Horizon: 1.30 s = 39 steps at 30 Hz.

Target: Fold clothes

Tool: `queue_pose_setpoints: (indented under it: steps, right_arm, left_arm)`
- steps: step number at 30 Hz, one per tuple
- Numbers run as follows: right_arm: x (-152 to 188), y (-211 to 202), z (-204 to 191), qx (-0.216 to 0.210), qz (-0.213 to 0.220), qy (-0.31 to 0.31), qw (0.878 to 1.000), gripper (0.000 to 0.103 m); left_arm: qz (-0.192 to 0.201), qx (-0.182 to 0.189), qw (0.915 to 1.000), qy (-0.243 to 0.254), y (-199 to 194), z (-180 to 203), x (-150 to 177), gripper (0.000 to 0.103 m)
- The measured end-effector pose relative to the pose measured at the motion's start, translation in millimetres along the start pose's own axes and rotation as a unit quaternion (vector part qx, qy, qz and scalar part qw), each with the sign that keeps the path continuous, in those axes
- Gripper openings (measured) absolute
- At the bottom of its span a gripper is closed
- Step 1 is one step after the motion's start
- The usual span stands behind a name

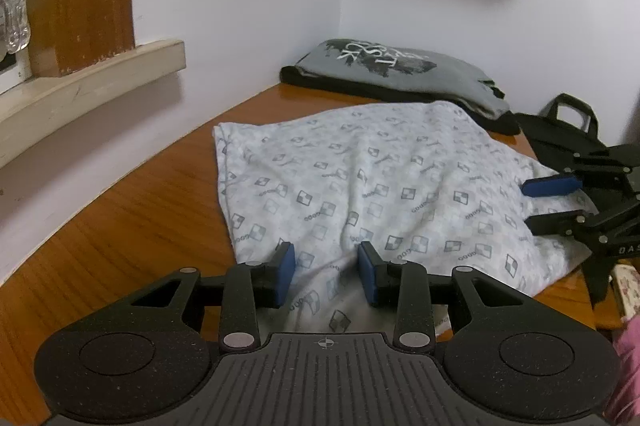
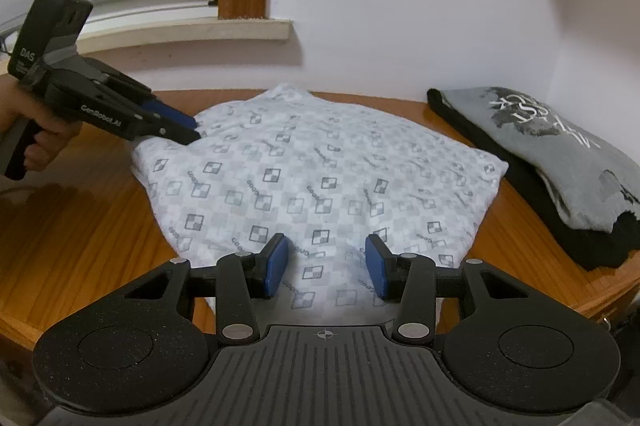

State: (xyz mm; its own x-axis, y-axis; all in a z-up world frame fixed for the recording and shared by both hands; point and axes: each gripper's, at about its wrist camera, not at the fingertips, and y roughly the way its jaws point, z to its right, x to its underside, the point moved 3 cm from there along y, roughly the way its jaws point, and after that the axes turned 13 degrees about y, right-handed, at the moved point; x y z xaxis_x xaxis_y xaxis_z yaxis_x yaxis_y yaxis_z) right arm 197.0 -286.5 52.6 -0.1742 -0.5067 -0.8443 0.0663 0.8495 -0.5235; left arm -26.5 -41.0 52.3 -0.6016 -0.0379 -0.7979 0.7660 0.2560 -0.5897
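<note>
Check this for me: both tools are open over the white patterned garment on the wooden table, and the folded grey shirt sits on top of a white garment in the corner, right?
Not quite. The folded grey shirt sits on a black garment, not a white one; the right wrist view shows it. The rest holds: the left tool and right tool are open over the white patterned garment on the wooden table.

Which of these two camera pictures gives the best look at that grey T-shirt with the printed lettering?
The left wrist view: the folded grey T-shirt lies whole against the wall, on a black garment, with its print facing the camera. In the right wrist view the grey T-shirt sits at the right edge, stretched by the lens, its print seen sideways.
</note>
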Motion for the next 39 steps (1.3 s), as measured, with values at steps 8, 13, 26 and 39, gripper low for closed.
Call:
queue_pose_setpoints:
  steps: [8, 13, 26, 39]
  right_arm:
    - [-23.1, 0.5, 11.0, 0.021, -0.010, 0.035, 0.999, 0.059]
    - [-43.8, 13.8, 51.0, 0.027, -0.022, 0.083, 0.996, 0.064]
    - [-63.4, 78.3, 126.0, -0.011, -0.054, 0.193, 0.980, 0.068]
    - [-69.0, 96.4, 120.9, -0.059, -0.049, 0.193, 0.978, 0.046]
  left_arm:
    - [0.014, 0.012, 0.9992, -0.034, -4.4, -20.2, -4.2, 0.056]
    - [0.016, 0.009, 0.9973, -0.071, 14.2, -46.9, -23.1, 0.072]
    - [-0.037, 0.050, 0.9919, -0.110, 94.4, -74.3, -59.3, 0.072]
    - [-0.041, 0.085, 0.9921, -0.083, 110.9, -74.1, -73.8, 0.043]
